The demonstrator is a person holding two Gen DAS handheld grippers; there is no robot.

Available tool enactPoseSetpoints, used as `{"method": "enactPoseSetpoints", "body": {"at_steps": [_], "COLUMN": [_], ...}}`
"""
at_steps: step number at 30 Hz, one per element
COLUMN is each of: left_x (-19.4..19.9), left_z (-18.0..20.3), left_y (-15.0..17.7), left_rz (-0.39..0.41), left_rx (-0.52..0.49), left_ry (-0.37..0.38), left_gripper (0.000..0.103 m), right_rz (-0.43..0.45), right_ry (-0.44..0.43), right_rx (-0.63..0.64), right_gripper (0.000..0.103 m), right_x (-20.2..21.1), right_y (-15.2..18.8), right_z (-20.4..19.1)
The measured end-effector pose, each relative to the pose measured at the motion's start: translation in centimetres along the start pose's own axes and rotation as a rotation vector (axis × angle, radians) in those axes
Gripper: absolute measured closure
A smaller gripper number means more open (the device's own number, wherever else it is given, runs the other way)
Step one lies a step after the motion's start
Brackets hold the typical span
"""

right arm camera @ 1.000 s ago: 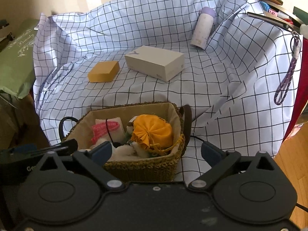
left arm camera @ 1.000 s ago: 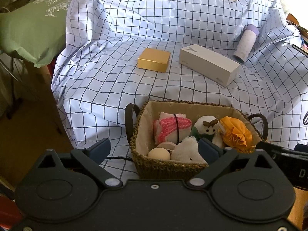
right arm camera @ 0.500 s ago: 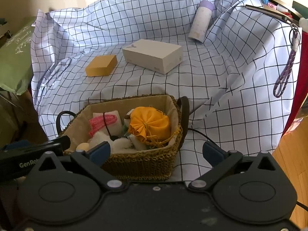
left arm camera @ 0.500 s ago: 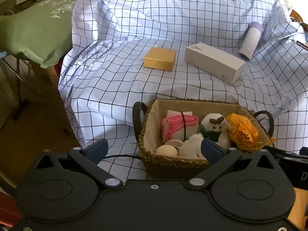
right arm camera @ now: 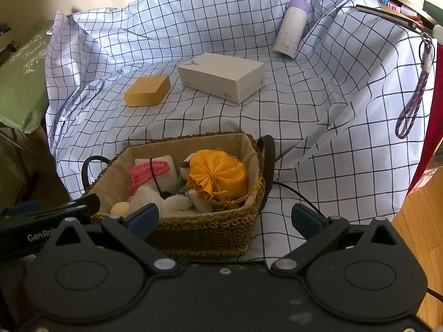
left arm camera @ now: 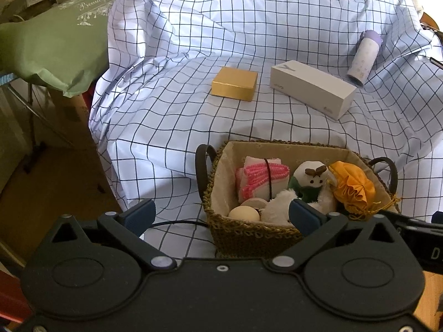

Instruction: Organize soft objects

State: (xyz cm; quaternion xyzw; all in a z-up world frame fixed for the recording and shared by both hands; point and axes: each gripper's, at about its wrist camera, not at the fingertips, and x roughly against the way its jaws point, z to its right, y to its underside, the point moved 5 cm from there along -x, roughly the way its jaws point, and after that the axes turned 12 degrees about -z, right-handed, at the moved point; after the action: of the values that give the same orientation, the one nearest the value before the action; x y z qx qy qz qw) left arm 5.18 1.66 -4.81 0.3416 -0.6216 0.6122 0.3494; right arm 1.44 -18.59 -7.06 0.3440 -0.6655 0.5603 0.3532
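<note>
A woven basket (left arm camera: 243,235) (right arm camera: 199,235) sits at the near edge of the checked cloth. In it lie a pink and white folded cloth (left arm camera: 260,179) (right arm camera: 155,170), a white plush with a green scarf (left arm camera: 310,179), a fluffy white toy (left arm camera: 277,207) (right arm camera: 155,199), an orange drawstring pouch (left arm camera: 351,185) (right arm camera: 218,177) and a beige egg-shaped thing (left arm camera: 245,213) (right arm camera: 120,209). My left gripper (left arm camera: 221,217) is open and empty, just short of the basket. My right gripper (right arm camera: 224,218) is open and empty, also at the basket's near side.
A gold box (left arm camera: 234,83) (right arm camera: 146,90), a white box (left arm camera: 313,89) (right arm camera: 221,77) and a white bottle with a purple cap (left arm camera: 364,55) (right arm camera: 290,29) lie on the cloth (left arm camera: 166,110) further back. A green bag (left arm camera: 52,38) is at the left. A purple strap (right arm camera: 415,91) hangs at the right.
Both grippers have drawn back and shifted slightly, so the basket sits a bit further right in the left view and higher in the right view. Nothing was picked up or released.
</note>
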Motion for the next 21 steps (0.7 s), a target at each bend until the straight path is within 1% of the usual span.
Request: {"method": "enactPoseSetpoints", "body": {"at_steps": [8, 21], "left_x": [-0.41, -0.63], "left_z": [-0.04, 0.08], "left_y": [0.11, 0.12], "left_rz": [-0.027, -0.04], "left_rx": [0.004, -0.002], "left_ry": [0.006, 0.008], "left_gripper": [0.004, 0.004], "right_rz": [-0.004, -0.005], "right_ry": [-0.001, -0.002], "right_rx": [-0.002, -0.001], "right_gripper": [0.0, 0.0], "right_x": [-0.13, -0.21], "right_y": [0.06, 0.03], "right_z": [0.03, -0.05]}}
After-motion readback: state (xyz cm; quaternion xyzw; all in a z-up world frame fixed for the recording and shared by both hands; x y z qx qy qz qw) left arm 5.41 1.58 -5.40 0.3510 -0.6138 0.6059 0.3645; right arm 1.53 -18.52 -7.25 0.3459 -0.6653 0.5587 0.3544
